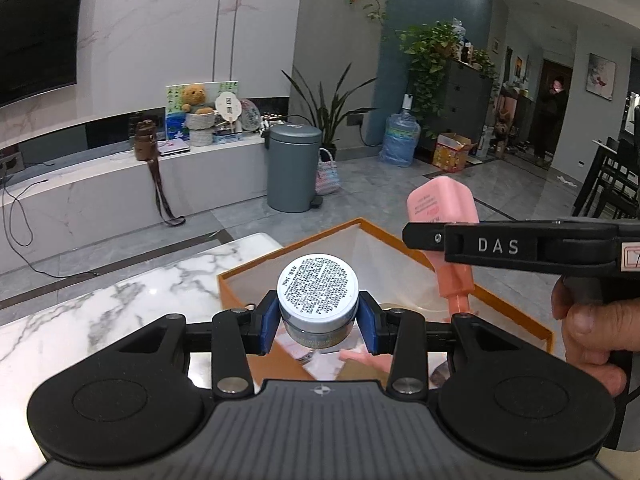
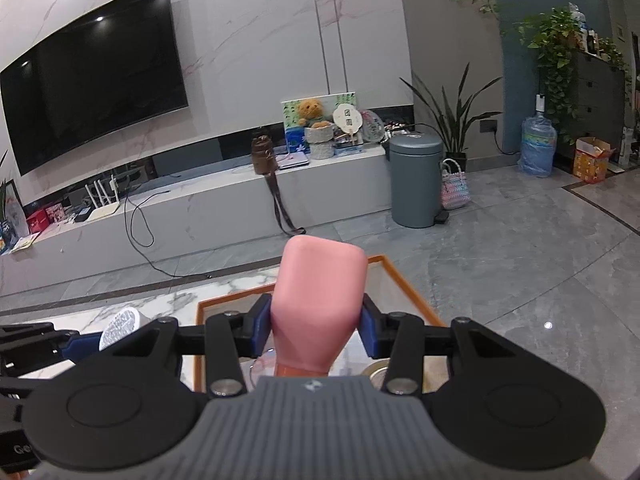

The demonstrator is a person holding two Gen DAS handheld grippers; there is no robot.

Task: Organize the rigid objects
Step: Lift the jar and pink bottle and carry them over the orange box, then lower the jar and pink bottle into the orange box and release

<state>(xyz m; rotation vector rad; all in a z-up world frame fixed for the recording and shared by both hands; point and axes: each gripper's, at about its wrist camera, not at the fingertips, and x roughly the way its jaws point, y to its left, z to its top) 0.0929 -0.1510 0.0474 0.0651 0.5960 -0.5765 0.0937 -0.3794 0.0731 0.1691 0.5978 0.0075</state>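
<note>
My left gripper (image 1: 319, 318) is shut on a small round jar (image 1: 318, 300) with a white printed base facing the camera, held over the orange-rimmed box (image 1: 256, 266). My right gripper (image 2: 315, 326) is shut on a pink bottle (image 2: 318, 304), held upside down with its base toward the camera, also above the orange-rimmed box (image 2: 404, 284). In the left wrist view the pink bottle (image 1: 444, 216) shows at the right, clamped in the right gripper, with a person's hand (image 1: 588, 336) on the handle. The jar (image 2: 120, 326) appears at the lower left of the right wrist view.
The box sits on a white marble table (image 1: 120, 304) near its far edge. Beyond lie a grey tiled floor, a grey pedal bin (image 1: 294, 168), a low marble TV bench (image 2: 200, 216) with clutter, and a water bottle (image 1: 400, 140). Some items lie inside the box, mostly hidden.
</note>
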